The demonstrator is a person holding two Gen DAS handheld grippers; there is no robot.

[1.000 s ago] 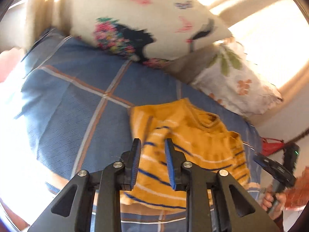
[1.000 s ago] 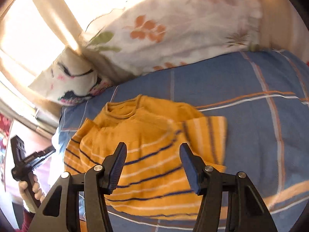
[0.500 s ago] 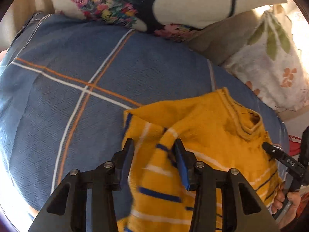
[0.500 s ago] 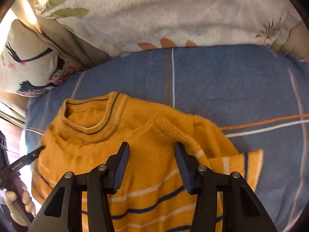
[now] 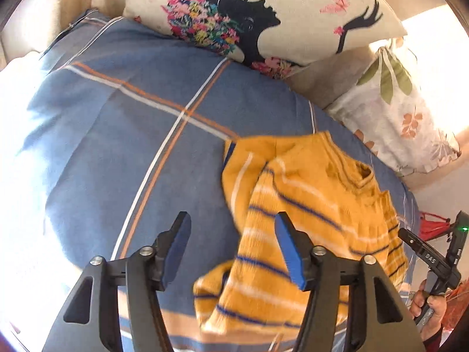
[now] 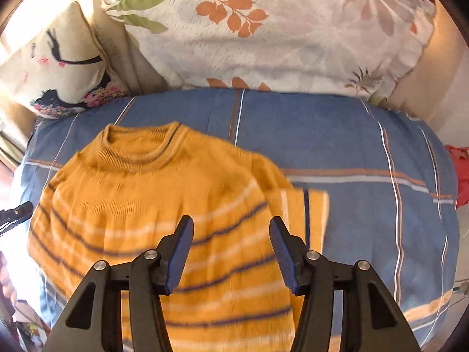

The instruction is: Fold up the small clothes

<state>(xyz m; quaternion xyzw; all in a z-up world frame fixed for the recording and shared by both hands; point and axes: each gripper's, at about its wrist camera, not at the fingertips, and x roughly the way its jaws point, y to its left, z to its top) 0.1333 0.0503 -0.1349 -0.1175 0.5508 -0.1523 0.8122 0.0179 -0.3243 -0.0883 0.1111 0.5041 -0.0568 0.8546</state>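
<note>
A small yellow sweater (image 6: 152,205) with blue and white stripes lies on the blue plaid bedcover (image 6: 366,152), collar toward the pillows. One sleeve (image 6: 307,208) is folded across at its right side. In the left wrist view the sweater (image 5: 307,214) lies right of centre. My left gripper (image 5: 231,246) is open and empty, above the sweater's left edge. My right gripper (image 6: 231,246) is open and empty, above the sweater's lower right part. The right gripper also shows at the far right of the left wrist view (image 5: 431,261), held by a hand.
A cream cushion with a printed face (image 5: 263,14) and a floral pillow (image 6: 278,29) lie along the far edge of the bed. Something red (image 6: 457,173) sits off the right edge of the bed. Bare bedcover (image 5: 117,146) lies left of the sweater.
My left gripper has opened wide and let go of the sleeve fabric it held between its pads. Both grippers have pulled back from the sweater. The sleeve now lies folded on the sweater.
</note>
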